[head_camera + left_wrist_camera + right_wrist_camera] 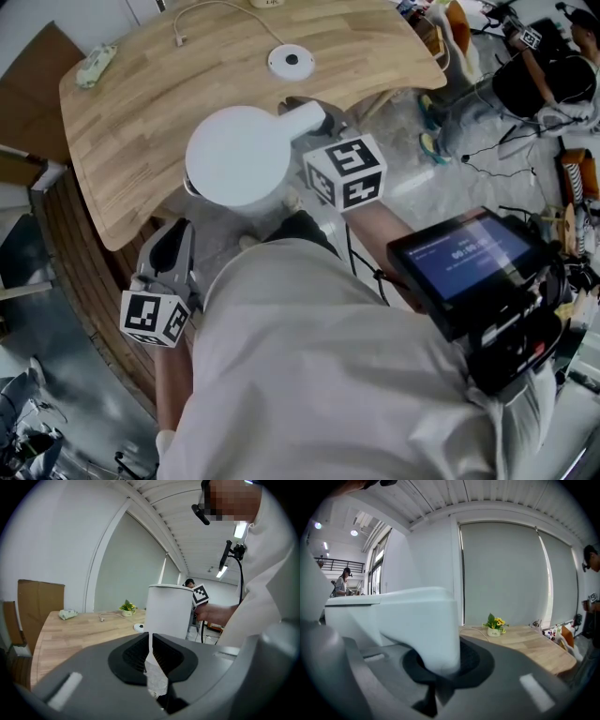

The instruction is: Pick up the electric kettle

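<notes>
Clamping one kettle [239, 155] by handle, right claw [317, 127], left claw [172, 246] closed

The head camera peers steeply down on the wooden table [141, 117] and white kettle [239, 155], while both gripper cameras look low across that table, the right pressed nearest, seemingly sharing the potted plant [126, 606].
</notes>
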